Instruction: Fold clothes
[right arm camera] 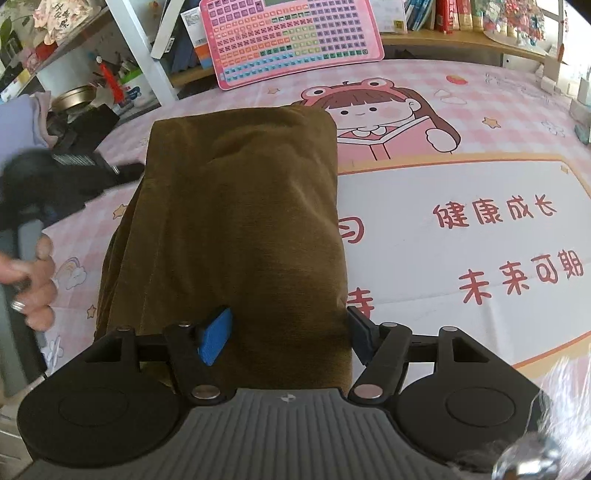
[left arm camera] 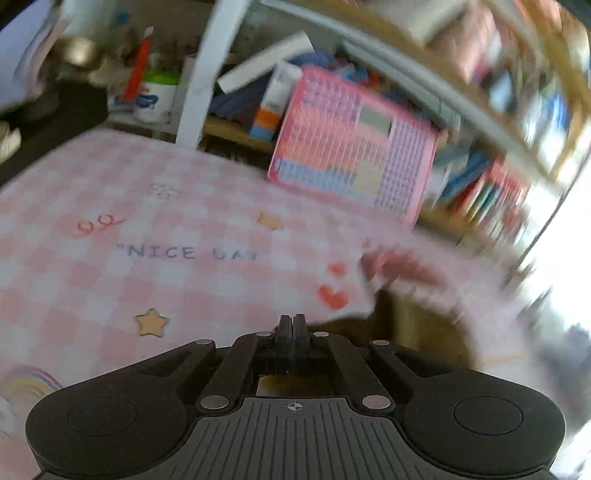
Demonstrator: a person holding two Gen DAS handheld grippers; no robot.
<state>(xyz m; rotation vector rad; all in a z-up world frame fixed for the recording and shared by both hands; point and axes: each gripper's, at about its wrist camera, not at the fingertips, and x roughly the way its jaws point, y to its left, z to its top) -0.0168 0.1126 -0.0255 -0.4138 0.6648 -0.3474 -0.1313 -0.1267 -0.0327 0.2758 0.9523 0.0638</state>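
Note:
A brown folded garment (right arm camera: 240,221) lies lengthwise on the pink cartoon tablecloth (right arm camera: 461,221). My right gripper (right arm camera: 290,336) is open and straddles its near end: the blue pad (right arm camera: 216,336) rests on the cloth's top and the other finger (right arm camera: 364,336) stands at its right edge. My left gripper (left arm camera: 293,325) is shut with nothing between its fingers, just above the checked cloth (left arm camera: 147,258). A corner of the brown garment (left arm camera: 406,332) shows blurred to its right. In the right wrist view the left gripper (right arm camera: 135,170) is a dark blur at the garment's left edge, held by a hand (right arm camera: 37,277).
A pink toy keyboard (right arm camera: 291,40) leans against the shelf at the table's far edge. A white post (right arm camera: 136,48), a cup of pens (right arm camera: 125,85) and a round tin (right arm camera: 74,98) stand at the far left. Books (right arm camera: 450,14) fill the back shelf.

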